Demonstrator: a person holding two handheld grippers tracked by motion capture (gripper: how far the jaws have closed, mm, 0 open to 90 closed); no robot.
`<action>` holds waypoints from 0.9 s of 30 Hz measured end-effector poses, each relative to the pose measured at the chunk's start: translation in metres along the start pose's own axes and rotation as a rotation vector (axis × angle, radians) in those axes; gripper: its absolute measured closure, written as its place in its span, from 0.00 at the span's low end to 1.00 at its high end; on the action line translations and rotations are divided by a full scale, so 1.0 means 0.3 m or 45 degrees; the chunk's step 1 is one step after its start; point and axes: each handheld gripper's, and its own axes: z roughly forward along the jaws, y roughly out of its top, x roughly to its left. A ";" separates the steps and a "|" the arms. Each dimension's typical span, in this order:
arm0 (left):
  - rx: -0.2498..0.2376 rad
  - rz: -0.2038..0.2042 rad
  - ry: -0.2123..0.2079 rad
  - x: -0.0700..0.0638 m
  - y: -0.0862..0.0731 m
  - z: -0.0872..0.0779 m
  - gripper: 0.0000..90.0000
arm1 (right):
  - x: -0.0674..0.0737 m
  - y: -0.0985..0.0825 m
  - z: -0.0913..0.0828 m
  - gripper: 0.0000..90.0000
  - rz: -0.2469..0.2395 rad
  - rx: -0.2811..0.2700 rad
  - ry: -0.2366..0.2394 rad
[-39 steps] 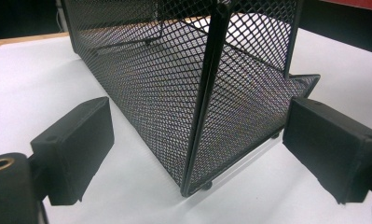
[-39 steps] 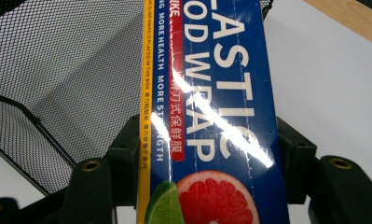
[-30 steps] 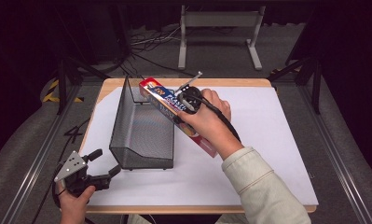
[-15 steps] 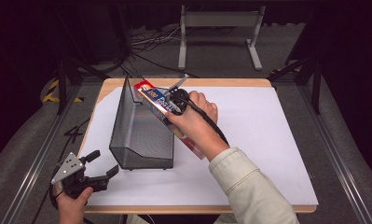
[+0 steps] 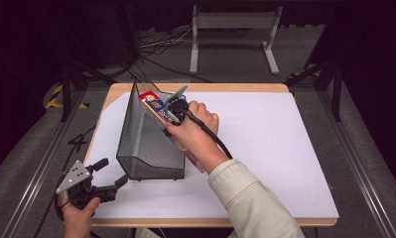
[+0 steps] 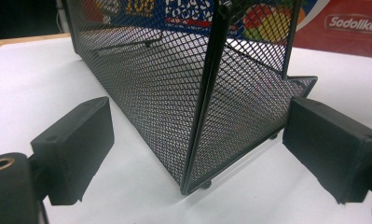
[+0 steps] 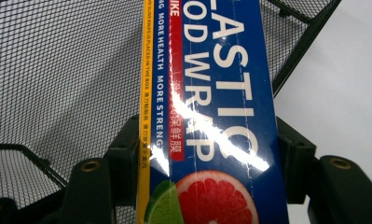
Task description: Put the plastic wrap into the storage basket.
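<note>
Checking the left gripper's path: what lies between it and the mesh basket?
Only bare white table cover between the open left gripper and the mesh basket, seen in the left gripper view.

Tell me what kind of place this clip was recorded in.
Probably a lab or studio recording bay, not a home: a white-covered table on grey floor, black surroundings, cables and a metal stand behind it.

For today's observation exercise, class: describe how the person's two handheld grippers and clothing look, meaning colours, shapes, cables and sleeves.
Both tools are black. The left gripper has two blocky, squared jaws and a grey three-cornered plate with small dark holes on top. The right gripper carries a similar grey plate, and a black cable trails from it along the arm. Brass-coloured inserts sit in each gripper's body near the jaws. The right arm wears a pale beige sleeve.
</note>
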 end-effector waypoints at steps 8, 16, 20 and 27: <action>-0.016 -0.006 -0.010 0.002 0.004 0.004 0.10 | 0.015 0.008 0.031 0.45 0.049 0.038 -0.019; -0.012 -0.003 -0.012 0.001 0.004 0.006 0.10 | 0.043 0.026 0.058 0.45 0.057 0.085 -0.040; -0.019 -0.006 -0.010 0.004 0.003 0.001 0.10 | 0.049 0.032 0.071 0.45 0.052 0.098 -0.047; -0.021 -0.013 -0.014 0.004 0.002 -0.002 0.10 | 0.057 0.035 0.088 0.44 0.076 0.123 -0.040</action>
